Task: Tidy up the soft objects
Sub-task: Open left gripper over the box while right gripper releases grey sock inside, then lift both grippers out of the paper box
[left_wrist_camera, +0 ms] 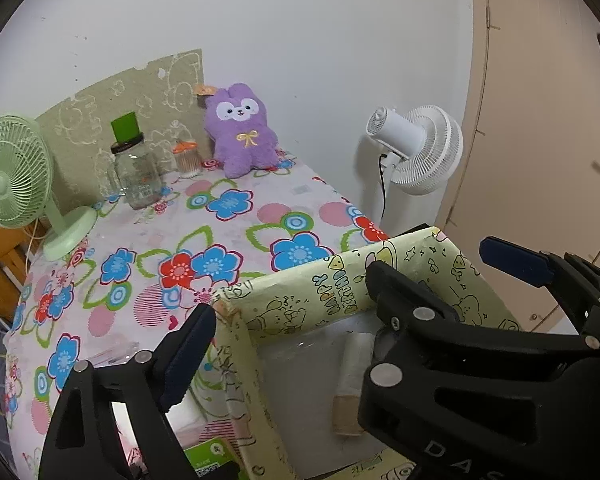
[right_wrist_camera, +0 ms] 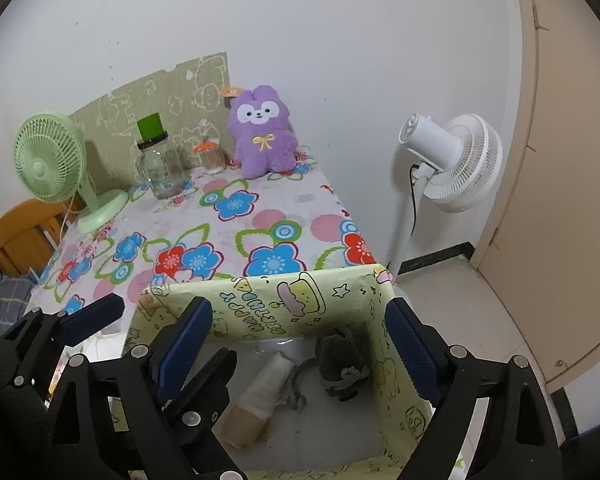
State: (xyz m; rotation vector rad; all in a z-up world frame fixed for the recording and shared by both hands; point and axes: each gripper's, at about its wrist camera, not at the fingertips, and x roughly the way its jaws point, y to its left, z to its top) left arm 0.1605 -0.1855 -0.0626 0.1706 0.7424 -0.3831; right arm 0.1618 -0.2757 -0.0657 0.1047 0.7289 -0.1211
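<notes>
Release looks like the step in hand: both grippers, left (right_wrist_camera: 162, 330) and right (right_wrist_camera: 298, 344), hang over the box (right_wrist_camera: 260, 300) at the desk's (left_wrist_camera: 236, 224) near edge with fingers wide and nothing between them, while a white sock (right_wrist_camera: 260, 384) and a grey sock (right_wrist_camera: 340, 364) lie on the box floor. The white sock lies with its long axis running from the box's back down toward the camera, tan cuff nearest; the grey one sits bunched by the right wall. Next, judging by the task, comes a reach across the desk to the purple plush (right_wrist_camera: 262, 132), propped upright against the wall and facing the camera, which calls for a wide grip on its body.
</notes>
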